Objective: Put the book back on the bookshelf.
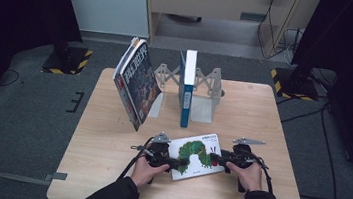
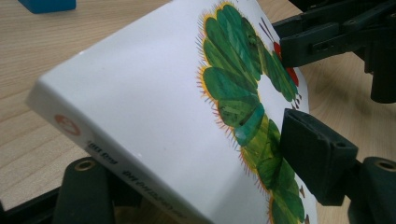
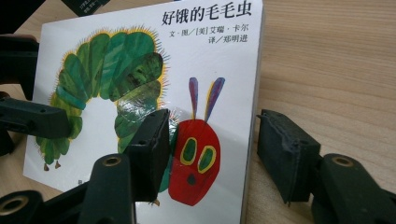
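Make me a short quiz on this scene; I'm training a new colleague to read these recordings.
1. True or false: the blue book stands upright in the rack.
2. What is drawn on the cover of the picture book? A) a caterpillar B) a dog C) a train
3. How many books are on the table in the high view?

Key: 1 true; 2 A; 3 three.
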The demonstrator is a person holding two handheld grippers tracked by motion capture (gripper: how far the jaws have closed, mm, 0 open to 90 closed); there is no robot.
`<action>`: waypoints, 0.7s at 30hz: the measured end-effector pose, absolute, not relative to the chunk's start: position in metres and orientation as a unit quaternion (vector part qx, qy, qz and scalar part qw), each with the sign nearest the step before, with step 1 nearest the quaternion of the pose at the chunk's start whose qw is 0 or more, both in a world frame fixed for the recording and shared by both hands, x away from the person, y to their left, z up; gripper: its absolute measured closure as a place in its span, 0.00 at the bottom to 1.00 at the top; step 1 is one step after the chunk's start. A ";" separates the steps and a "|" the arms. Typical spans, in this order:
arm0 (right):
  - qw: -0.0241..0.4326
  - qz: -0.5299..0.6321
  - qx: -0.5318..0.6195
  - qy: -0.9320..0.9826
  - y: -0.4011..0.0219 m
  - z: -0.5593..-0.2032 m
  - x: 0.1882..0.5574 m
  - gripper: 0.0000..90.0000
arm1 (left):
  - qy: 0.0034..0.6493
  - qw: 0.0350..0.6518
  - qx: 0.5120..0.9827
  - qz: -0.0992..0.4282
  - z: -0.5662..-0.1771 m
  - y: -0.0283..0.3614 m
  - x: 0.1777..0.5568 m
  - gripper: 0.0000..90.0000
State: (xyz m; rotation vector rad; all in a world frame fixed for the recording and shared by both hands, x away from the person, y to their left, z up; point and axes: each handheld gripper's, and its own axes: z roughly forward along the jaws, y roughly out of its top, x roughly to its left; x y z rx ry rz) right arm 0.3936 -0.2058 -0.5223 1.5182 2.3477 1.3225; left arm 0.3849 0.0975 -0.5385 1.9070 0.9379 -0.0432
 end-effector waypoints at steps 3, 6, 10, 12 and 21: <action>0.025 0.428 0.491 0.758 -0.206 -0.522 0.394 0.48 | 0.383 0.490 0.783 -0.019 -0.537 0.099 0.385 0.33; 0.028 0.429 0.492 0.757 -0.208 -0.521 0.394 0.48 | 0.383 0.492 0.782 -0.019 -0.536 0.100 0.385 0.35; 0.025 0.431 0.493 0.756 -0.209 -0.520 0.394 0.48 | 0.386 0.496 0.778 -0.027 -0.533 0.102 0.385 0.40; 0.023 0.433 0.493 0.755 -0.209 -0.520 0.394 0.48 | 0.386 0.498 0.776 -0.027 -0.532 0.102 0.384 0.42; 0.016 0.449 0.486 0.750 -0.207 -0.517 0.394 0.52 | 0.389 0.507 0.768 -0.031 -0.526 0.104 0.382 0.51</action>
